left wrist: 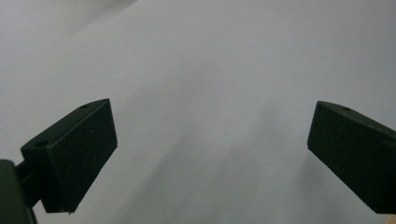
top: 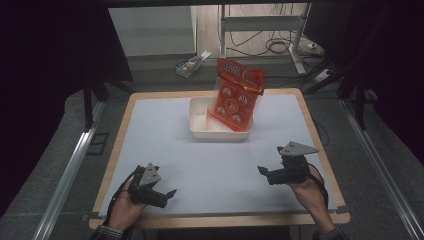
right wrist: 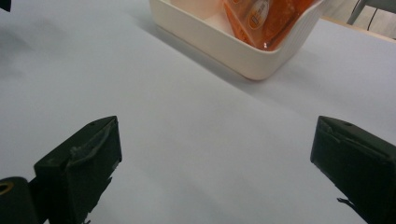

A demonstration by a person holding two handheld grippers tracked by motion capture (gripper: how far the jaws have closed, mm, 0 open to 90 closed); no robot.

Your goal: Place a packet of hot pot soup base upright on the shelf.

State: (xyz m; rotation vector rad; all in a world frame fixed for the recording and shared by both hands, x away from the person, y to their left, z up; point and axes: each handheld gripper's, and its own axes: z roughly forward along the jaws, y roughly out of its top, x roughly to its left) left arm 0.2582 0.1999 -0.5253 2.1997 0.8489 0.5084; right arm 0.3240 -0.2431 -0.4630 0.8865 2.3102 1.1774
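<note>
Near the table's point(top: 150, 130) front-left corner, the left gripper point(top: 167, 195) rests low over the pale surface, its jaws spread wide with nothing between them. Toward the middle of the far edge sits a white tub point(top: 200, 125), with an orange snack bag point(top: 235, 95) standing tilted inside it and leaning on its right wall. Close to the front-right corner, the right gripper point(top: 264, 172) is likewise wide and empty, facing the tub.

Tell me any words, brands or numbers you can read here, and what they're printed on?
None can be read.
Orange snack bag in the white tub: white lettering on its top, too blurred to read.
Same bag, right gripper view: a small logo, too blurred.
Small box on the floor: print too small.
</note>
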